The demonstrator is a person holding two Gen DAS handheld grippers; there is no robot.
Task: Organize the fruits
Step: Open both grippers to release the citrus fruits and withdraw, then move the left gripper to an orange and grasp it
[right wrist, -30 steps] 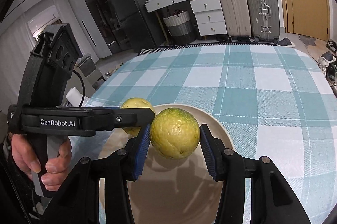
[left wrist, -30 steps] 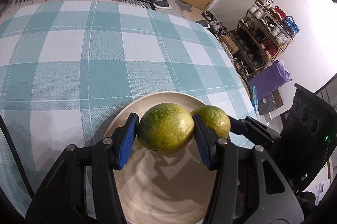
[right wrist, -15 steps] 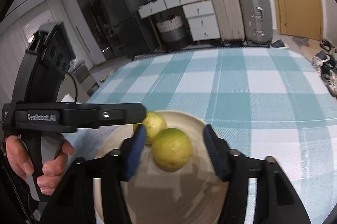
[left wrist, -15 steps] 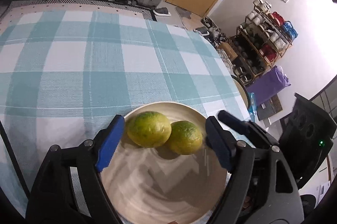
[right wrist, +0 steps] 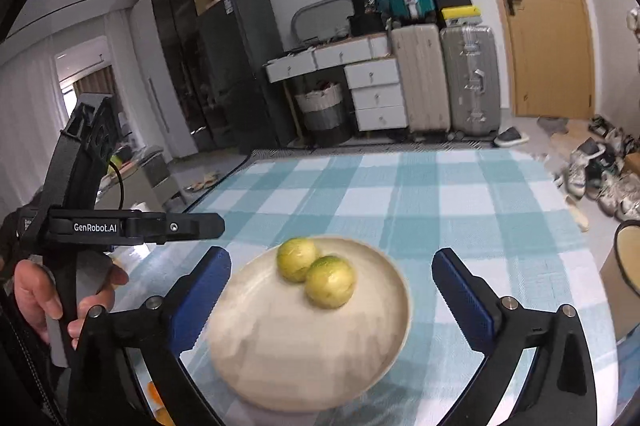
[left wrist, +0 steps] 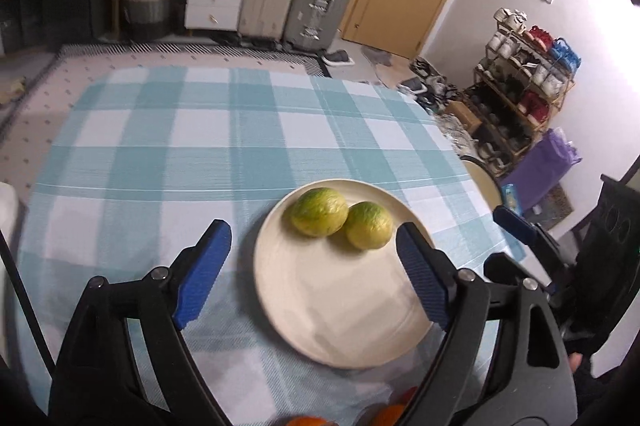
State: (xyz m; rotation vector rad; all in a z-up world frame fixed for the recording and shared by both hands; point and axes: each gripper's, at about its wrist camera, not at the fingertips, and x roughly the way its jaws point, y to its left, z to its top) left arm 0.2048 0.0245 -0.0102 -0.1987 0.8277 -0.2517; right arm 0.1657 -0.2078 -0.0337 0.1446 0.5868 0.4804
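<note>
- Now both green fruits sit touching on the cream plate point(left wrist: 344, 314), on the checked desk point(left wrist: 160, 162): left fruit point(left wrist: 319, 212) & right fruit point(left wrist: 369, 231).
- L gripper point(left wrist: 308, 274): fingers just been opening, released, nothing btwn them.
- R gripper point(right wrist: 332, 302): fingers just been opening, spread wide, empty, w/ plate below.
- Orange fruit point(left wrist: 306, 421) at left view's bottom edge.

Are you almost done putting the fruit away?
Two green fruits already sit touching on the plate. Both grippers, left and right, have just opened and hold nothing. Orange fruit peeks in near the table's edge, probably still left.
</note>
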